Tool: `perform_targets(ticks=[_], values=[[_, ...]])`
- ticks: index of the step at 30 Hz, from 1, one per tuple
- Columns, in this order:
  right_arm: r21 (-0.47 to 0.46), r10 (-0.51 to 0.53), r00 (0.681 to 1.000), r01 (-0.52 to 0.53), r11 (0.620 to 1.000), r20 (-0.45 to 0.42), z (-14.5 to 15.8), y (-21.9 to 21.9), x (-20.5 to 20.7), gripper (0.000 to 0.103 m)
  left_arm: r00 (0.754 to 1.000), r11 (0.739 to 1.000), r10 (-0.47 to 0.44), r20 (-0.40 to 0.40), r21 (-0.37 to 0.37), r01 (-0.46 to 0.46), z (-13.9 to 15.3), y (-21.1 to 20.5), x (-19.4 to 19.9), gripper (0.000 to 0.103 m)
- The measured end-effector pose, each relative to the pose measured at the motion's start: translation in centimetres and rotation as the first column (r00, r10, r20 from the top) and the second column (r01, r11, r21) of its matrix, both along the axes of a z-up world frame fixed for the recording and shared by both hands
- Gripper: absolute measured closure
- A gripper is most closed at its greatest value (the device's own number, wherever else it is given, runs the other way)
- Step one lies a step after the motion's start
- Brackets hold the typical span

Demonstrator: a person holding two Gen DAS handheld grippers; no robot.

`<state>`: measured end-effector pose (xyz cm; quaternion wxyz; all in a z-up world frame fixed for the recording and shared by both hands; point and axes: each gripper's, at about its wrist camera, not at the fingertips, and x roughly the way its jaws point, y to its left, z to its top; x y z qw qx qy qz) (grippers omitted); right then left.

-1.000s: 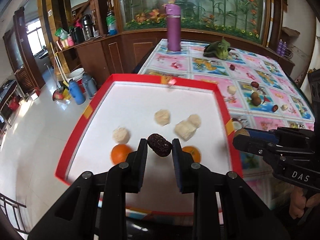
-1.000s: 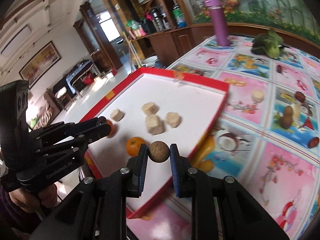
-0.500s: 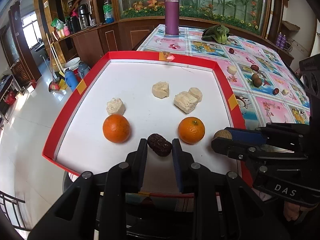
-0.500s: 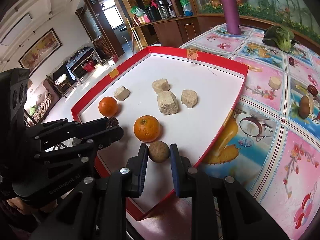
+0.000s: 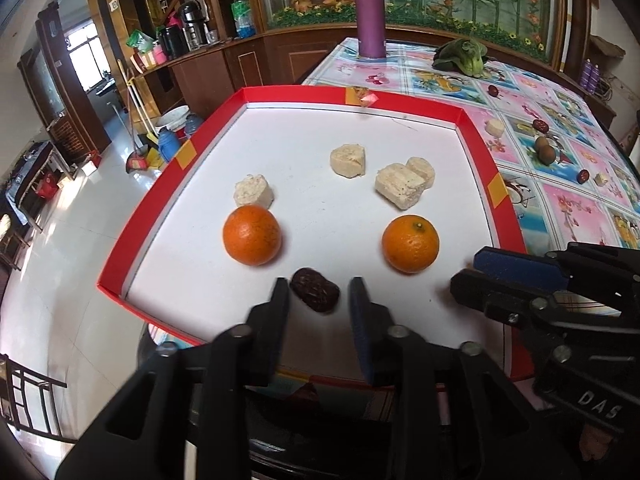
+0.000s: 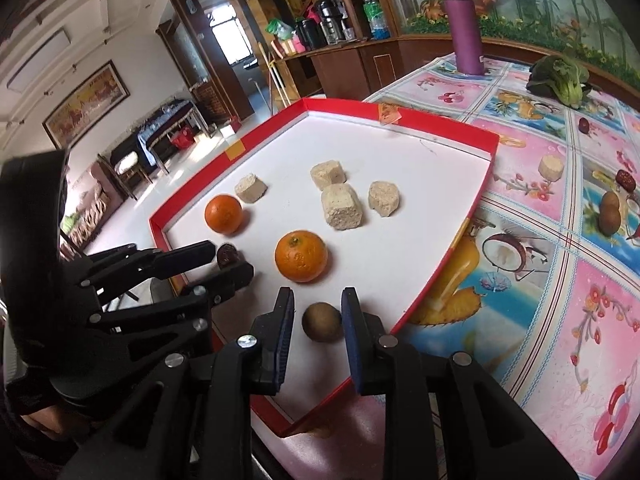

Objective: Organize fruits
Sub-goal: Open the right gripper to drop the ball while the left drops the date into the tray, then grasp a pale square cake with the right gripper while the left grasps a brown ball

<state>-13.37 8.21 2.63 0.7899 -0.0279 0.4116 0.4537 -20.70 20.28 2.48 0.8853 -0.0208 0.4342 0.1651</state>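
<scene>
Both claws stand released over the tray's (image 5: 472,128) near edge. The left claw (image 5: 316,300) frames a date (image 5: 315,290), the right claw (image 6: 318,316) a longan (image 6: 322,322), each laid below an orange (image 5: 252,235) to extend the rows.

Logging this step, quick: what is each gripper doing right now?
Left gripper: open, the dark date lies loose between its fingers.
Right gripper: open, the brown round fruit rests against one finger.

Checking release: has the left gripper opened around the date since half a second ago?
Yes. The left gripper has opened; the date now lies free on the red tray.
</scene>
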Motion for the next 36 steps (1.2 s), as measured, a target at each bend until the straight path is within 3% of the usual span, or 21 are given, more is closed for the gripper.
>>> perform_targets(ticks=[1,4,9,19,24,28,32,36], values=[[0.017,-0.003,1.000,0.003,1.000,-0.008,0.0,-0.2,0.1,0.075,1.000,1.000,0.007,0.009,0.012,-0.007,0.2,0.0,-0.1,0.049],[0.061,-0.029,0.999,0.031,0.998,-0.028,0.2,-1.1,0.6,0.070,0.999,0.998,0.018,0.037,0.067,-0.021,1.0,-0.3,-0.5,0.047],[0.100,-0.042,0.997,0.048,0.994,-0.062,0.2,-1.8,1.0,0.070,0.998,0.995,0.027,0.055,0.093,-0.032,1.7,-0.3,-0.5,0.044],[0.119,-0.055,0.997,0.061,0.991,-0.048,0.9,-3.4,1.1,0.070,0.999,0.994,0.012,0.051,0.107,-0.017,2.5,-1.4,0.1,0.043],[0.097,-0.163,0.987,0.163,0.982,-0.006,1.4,-7.7,2.0,0.068,0.996,0.995,-0.044,0.072,0.096,0.037,3.9,-3.1,1.3,0.039],[0.097,-0.306,0.952,0.303,0.948,0.010,1.7,-13.3,3.2,0.067,0.988,0.990,-0.123,0.094,0.083,0.116,5.0,-5.4,2.7,0.037],[0.081,-0.489,0.872,0.486,0.870,0.021,1.8,-20.1,5.1,0.063,0.972,0.975,-0.220,0.078,0.057,0.216,5.2,-8.5,4.7,0.037],[0.036,-0.599,0.800,0.598,0.800,0.020,1.6,-24.4,7.3,0.063,0.955,0.956,-0.293,0.038,0.037,0.292,4.3,-11.2,6.9,0.037]])
